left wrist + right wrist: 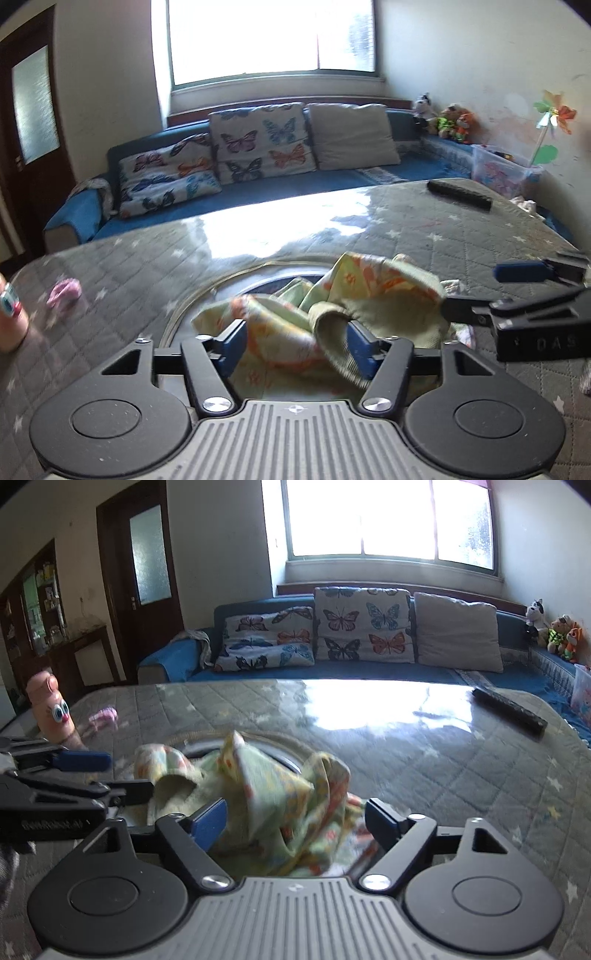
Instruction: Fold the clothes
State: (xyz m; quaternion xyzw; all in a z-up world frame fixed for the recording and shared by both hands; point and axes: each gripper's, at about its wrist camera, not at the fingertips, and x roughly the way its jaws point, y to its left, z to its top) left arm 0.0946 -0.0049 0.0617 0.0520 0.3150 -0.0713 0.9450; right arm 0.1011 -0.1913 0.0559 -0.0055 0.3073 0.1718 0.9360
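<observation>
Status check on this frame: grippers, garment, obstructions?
Left gripper and right gripper jaws apart, cloth between. Green patterned garment crumpled, unfolded. Remote far off, nothing blocking.

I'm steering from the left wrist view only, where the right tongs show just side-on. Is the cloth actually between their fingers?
Observer: Yes. The green floral cloth stands bunched between the fingers of the right tongs, and it is not visibly pinched.
Operator: And what is the thing cut off at my left edge?
Observer: That's a pink bottle with cartoon eyes. It is standing upright, clear of the cloth.
</observation>
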